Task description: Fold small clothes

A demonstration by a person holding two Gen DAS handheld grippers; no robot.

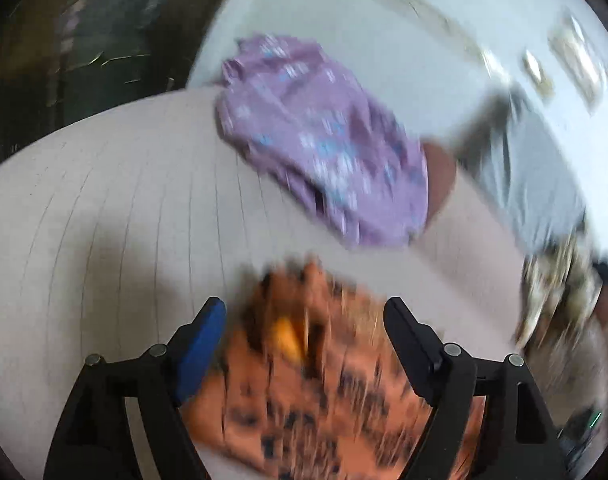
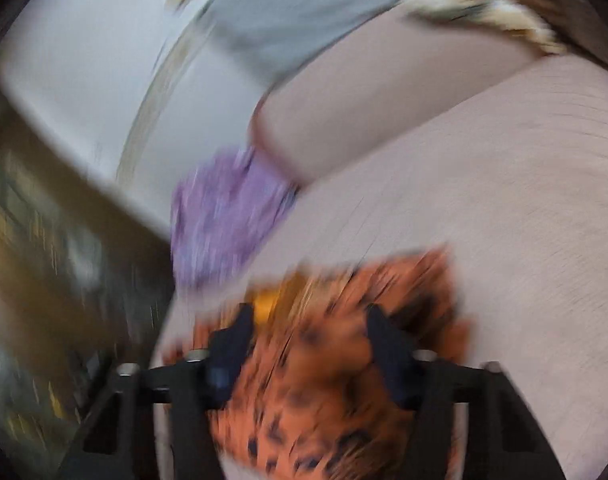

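Observation:
An orange garment with dark spots [image 1: 319, 392] lies on the pale striped surface [image 1: 116, 208], blurred by motion. My left gripper [image 1: 304, 320] is open, its fingers on either side of the garment's near part. In the right wrist view the same orange garment [image 2: 323, 368] lies between the fingers of my right gripper [image 2: 309, 328], which is open. A purple patterned garment [image 1: 323, 140] lies bunched farther away; it also shows in the right wrist view [image 2: 224, 220]. Whether either gripper touches the cloth is hidden by blur.
A grey cloth [image 1: 539, 168] and a beige patterned cloth [image 1: 555, 292] lie to the right. A pale wall [image 1: 383, 32] stands behind. Dark floor or furniture [image 2: 44, 280] lies past the surface's left edge.

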